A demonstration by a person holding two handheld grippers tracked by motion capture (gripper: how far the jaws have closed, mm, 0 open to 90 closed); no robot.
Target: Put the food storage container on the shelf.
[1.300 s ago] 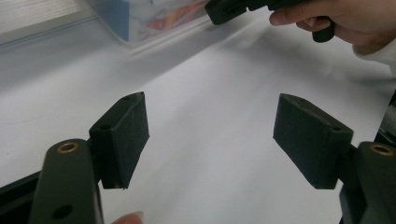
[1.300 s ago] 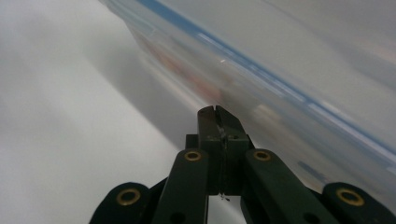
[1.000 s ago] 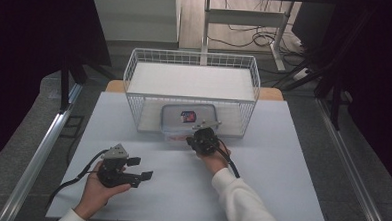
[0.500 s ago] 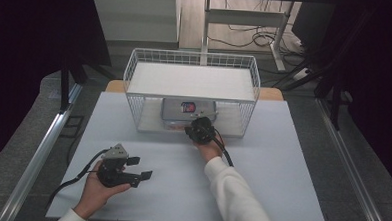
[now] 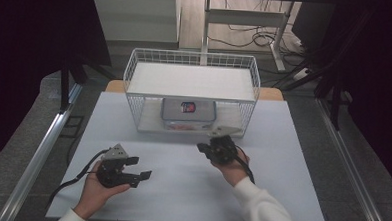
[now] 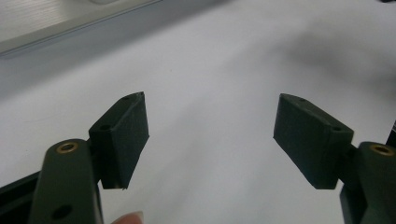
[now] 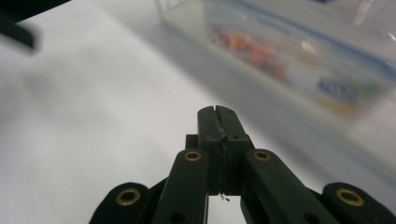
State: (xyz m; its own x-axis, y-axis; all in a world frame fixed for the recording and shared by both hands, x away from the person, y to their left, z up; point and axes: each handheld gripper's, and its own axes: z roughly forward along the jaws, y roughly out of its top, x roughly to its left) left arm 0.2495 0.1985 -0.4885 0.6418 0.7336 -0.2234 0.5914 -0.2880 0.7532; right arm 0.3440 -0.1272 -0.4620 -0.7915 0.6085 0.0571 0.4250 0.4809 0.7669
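Sitting on the bottom level of the white wire shelf [image 5: 193,65], the one clear plastic box [image 5: 189,113] looks put away, so the job seems almost done. Only pulling the hands away looks left. Two grippers are here. The right gripper [image 5: 203,148] is pressed together, holding nothing, near the shelf. The left gripper [image 5: 144,177] is spread wide over the white table [image 5: 292,159].

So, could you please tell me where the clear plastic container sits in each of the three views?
High view: the clear plastic container sits centre, on the lower level of the wire rack, beyond the right claw.
Left gripper view: not in it.
Right gripper view: it runs blurred across the upper right, beyond the shut claw.
Shared landmark: the white table.
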